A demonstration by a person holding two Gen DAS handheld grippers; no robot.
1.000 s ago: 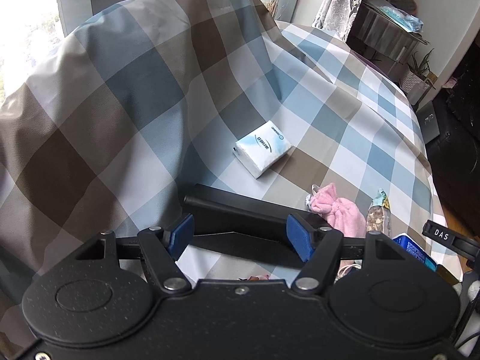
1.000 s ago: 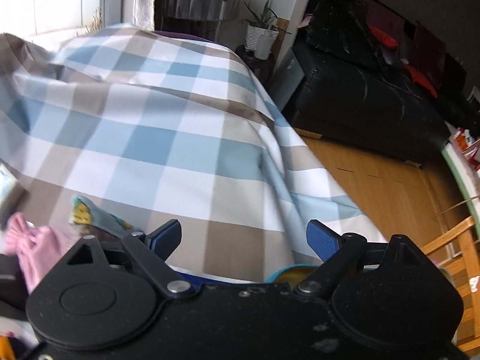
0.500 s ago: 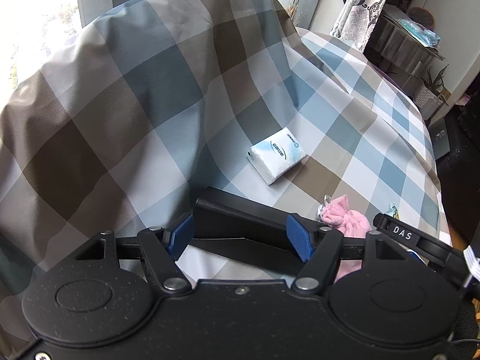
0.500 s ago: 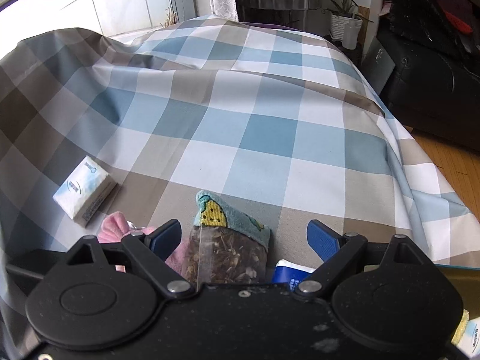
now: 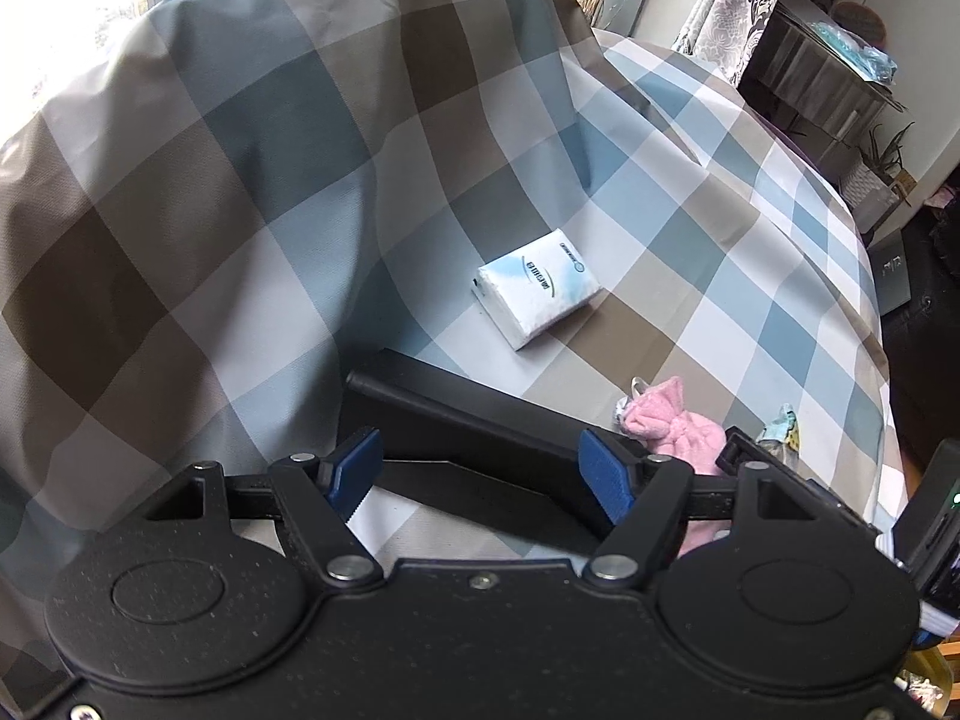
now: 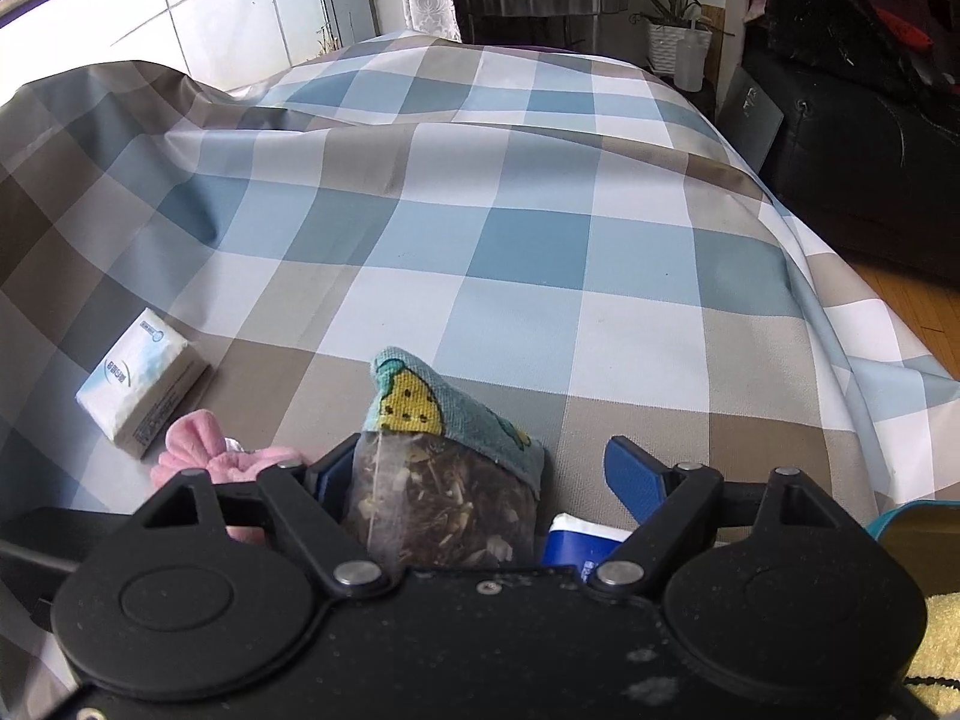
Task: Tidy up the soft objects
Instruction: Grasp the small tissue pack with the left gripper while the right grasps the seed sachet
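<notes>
A white tissue pack (image 5: pixel 537 295) lies on the checked cloth, also in the right wrist view (image 6: pixel 141 383). A pink fluffy item (image 5: pixel 672 437) lies near it, at the left of the right wrist view (image 6: pixel 204 450). A clear sachet of dried herbs (image 6: pixel 441 501) with a teal cloth top (image 6: pixel 447 405) sits between my right fingers. My right gripper (image 6: pixel 486 471) is open around it, not touching on the right side. My left gripper (image 5: pixel 483 471) is open and empty over a black bin's rim (image 5: pixel 480 414).
The checked cloth (image 6: pixel 540 228) covers a table and rises in a hump at the left (image 5: pixel 210 150). A blue and white pack (image 6: pixel 585 537) lies under my right gripper. A black sofa (image 6: pixel 870 138), a potted plant (image 6: pixel 669 42) and wooden floor stand at the right.
My right gripper has swung left and down over the herb sachet, which now sits between its fingers. My left gripper has shifted slightly left; the tissue pack looks nearer the middle.
</notes>
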